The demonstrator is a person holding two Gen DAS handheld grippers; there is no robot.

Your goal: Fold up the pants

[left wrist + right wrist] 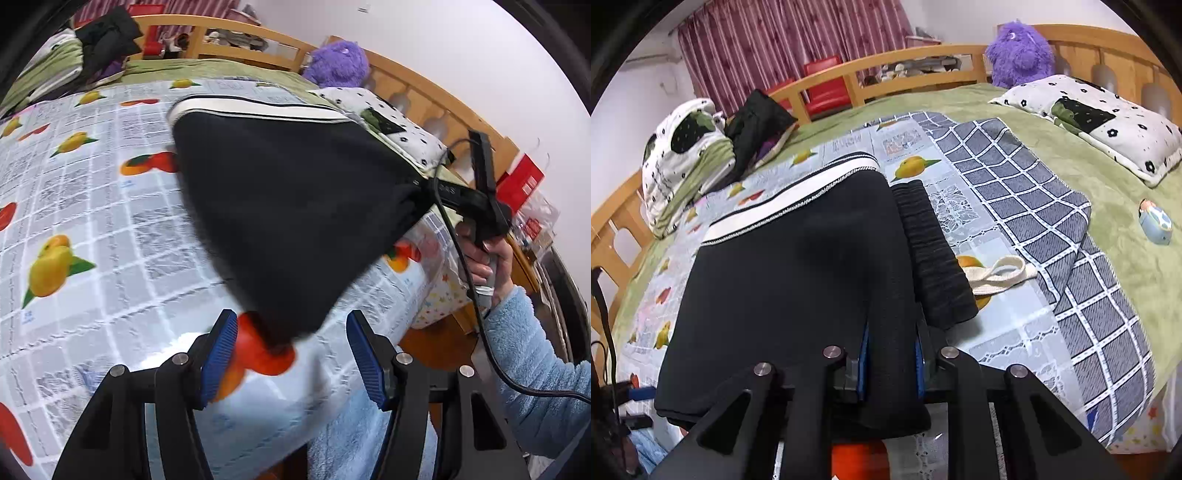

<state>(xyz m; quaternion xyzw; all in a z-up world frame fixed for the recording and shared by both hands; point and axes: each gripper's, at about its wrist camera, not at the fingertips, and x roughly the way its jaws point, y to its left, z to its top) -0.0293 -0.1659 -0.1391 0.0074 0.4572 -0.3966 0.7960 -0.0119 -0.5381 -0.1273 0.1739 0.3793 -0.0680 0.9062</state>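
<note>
The black pants (288,206) with a white side stripe (258,105) hang lifted over the fruit-print sheet (92,206). Their lowest corner dangles between the blue pads (221,354) of my left gripper (291,319), which is open and not pressing on it. My right gripper (443,190), held by a hand (487,258) in a fuzzy blue sleeve, pinches the pants' right corner. In the right wrist view the right gripper (892,332) is shut on a fold of the black pants (798,280). The ribbed waistband (934,258) and cream drawstring (997,273) lie beside it.
A grey checked blanket (1034,206) lies right of the pants. A spotted pillow (1100,122), a purple plush (1019,51) and a small blue toy (1156,225) are on the green cover. Piled clothes (701,158) sit at the far left. A wooden rail (886,62) edges the bed.
</note>
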